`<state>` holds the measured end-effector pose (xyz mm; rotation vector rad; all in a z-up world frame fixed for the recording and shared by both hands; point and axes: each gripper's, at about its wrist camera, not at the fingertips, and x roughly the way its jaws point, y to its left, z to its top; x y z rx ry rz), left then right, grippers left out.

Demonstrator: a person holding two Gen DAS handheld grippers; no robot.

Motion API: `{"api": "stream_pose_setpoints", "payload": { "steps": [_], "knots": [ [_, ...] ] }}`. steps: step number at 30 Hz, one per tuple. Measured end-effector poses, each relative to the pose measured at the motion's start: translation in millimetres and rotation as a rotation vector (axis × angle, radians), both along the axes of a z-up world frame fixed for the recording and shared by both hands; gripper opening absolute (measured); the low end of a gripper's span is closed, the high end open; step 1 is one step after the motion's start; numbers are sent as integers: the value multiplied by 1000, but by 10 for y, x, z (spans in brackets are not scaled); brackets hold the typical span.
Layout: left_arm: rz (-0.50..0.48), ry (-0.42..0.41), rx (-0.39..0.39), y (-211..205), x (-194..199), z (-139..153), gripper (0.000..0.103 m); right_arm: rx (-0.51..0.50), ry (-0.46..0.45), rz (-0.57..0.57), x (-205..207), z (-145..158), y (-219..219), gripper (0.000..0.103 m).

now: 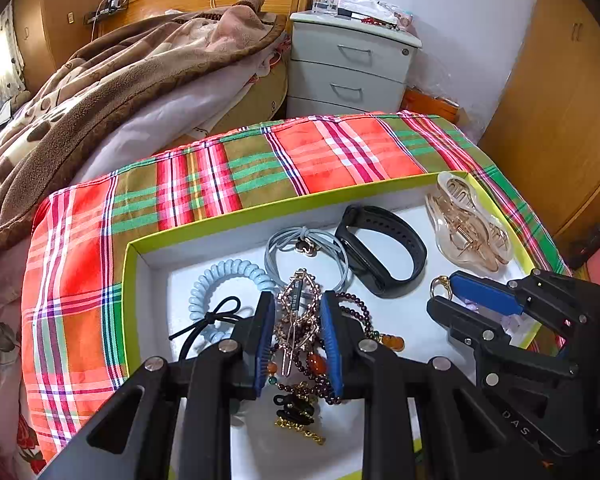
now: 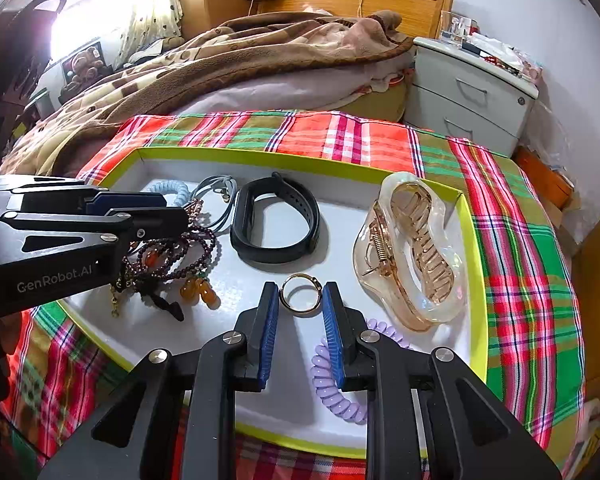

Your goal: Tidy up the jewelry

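The left wrist view shows the left gripper (image 1: 298, 320) with its blue pads closed on a gold hair clip (image 1: 296, 312) above the bead necklace (image 1: 320, 364) in the white tray (image 1: 380, 196). Only the right wrist view shows the purple coil tie (image 2: 332, 384) and the gold ring (image 2: 300, 294) standing between the right gripper (image 2: 300, 312) pads; whether they pinch it I cannot tell. The black wristband (image 2: 276, 218) and clear claw clip (image 2: 412, 252) lie beyond.

Black wristband (image 2: 275, 218); lime-rimmed white tray (image 2: 474, 240); red-green plaid cloth (image 2: 520, 240); lilac coil tie (image 2: 332, 392).
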<state>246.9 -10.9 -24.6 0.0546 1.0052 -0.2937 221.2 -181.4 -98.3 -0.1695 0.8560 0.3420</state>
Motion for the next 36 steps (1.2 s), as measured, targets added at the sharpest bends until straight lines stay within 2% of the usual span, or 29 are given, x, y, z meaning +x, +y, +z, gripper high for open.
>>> {"api": "stream_pose_setpoints", "payload": {
  "steps": [7,9,11,12,25,30,33,36],
  "knots": [
    [6,7,-4,1,-4,4,29,-1,0,-2,-1,1,3,23],
    [6,7,1,-2,-9,7,32,-1,0,-5,-3,1,-4,27],
    [13,7,7,3,-18,13,32,5,2,-11,5,0,-11,37],
    [15,6,5,7,-21,20,33,10,3,-15,5,3,-17,38],
    [76,-59,12,52,-375,234,44,85,-69,-73,-325,278,-129,38],
    [120,-100,15,62,-629,327,45,102,-102,-135,-532,381,-183,38],
    [164,-135,61,36,-800,365,45,105,-109,-141,-652,417,-181,38],
    [177,-139,46,35,-944,365,45,101,-130,-151,-773,456,-168,38]
  ]
}}
